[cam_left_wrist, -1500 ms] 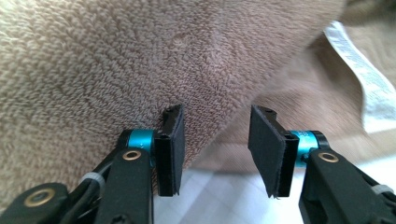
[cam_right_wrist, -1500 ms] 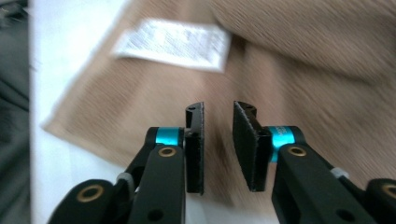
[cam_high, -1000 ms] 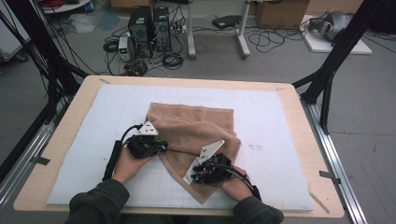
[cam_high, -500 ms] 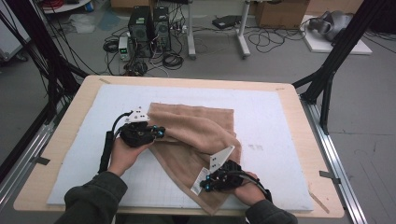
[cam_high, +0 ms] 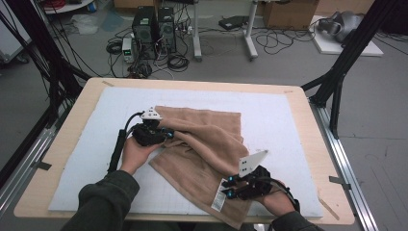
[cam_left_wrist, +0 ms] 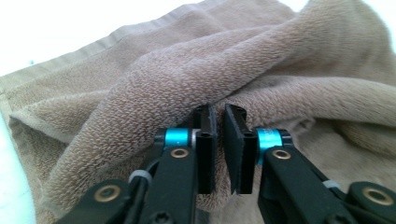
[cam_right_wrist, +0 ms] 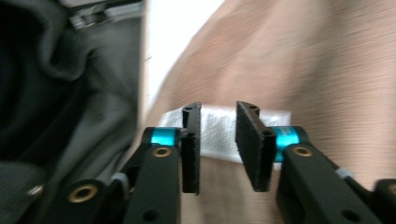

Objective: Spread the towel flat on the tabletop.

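Note:
A tan towel (cam_high: pixel 207 139) lies rumpled on the white mat (cam_high: pixel 288 125), with one fold thrown diagonally across it. My left gripper (cam_high: pixel 168 132) is at the towel's left edge; in the left gripper view its jaws (cam_left_wrist: pixel 220 112) are almost together, pinching a raised fold of the towel (cam_left_wrist: pixel 140 79). My right gripper (cam_high: pixel 223 187) is at the towel's near corner, beside its white label (cam_high: pixel 217 202). In the right gripper view the jaws (cam_right_wrist: pixel 218 109) stand apart over the towel (cam_right_wrist: pixel 303 60), and the label (cam_right_wrist: pixel 217 128) shows in the gap.
The mat covers a wooden table (cam_high: pixel 62 159) whose near edge is close to the towel's corner. Black frame posts (cam_high: pixel 337 86) flank the table. A dark sleeve (cam_right_wrist: pixel 70 70) is close on the left in the right gripper view.
My left gripper has moved up and to the left, drawing the towel's left edge with it. My right gripper has moved toward the near edge, and the towel's near corner now reaches farther that way.

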Available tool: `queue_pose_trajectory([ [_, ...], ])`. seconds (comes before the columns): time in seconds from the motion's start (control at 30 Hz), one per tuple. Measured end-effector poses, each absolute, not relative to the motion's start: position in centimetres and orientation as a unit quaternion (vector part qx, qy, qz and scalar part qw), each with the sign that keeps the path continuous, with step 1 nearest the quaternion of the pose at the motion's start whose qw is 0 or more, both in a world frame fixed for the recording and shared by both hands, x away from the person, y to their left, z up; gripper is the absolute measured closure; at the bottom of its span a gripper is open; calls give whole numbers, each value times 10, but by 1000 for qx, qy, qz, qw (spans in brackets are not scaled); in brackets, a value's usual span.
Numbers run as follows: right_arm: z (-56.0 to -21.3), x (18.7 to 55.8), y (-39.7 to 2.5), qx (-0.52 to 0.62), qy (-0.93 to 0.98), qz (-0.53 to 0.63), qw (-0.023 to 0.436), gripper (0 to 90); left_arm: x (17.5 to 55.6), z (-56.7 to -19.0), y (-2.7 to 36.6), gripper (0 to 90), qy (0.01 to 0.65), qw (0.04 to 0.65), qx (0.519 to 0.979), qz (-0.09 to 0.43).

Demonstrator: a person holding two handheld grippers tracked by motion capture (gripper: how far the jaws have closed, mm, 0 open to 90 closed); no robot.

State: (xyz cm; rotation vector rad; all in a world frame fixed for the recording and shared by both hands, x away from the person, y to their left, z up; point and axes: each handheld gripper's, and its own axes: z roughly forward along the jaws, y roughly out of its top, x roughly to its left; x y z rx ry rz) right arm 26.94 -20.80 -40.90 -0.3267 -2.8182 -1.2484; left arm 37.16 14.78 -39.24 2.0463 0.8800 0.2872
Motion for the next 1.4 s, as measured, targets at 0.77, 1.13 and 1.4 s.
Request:
queue_pose_trajectory([
  [0.77,-418,314,-210,-194,-906,-371,-54,601,342,-436,133,580,268,376,886,40],
  [1.13,-416,313,-214,-197,-901,-381,-62,585,337,-436,130,826,264,366,889,77],
  [1.4,-415,311,-217,-199,-899,-385,-68,580,330,-433,130,874,256,357,896,72],
])
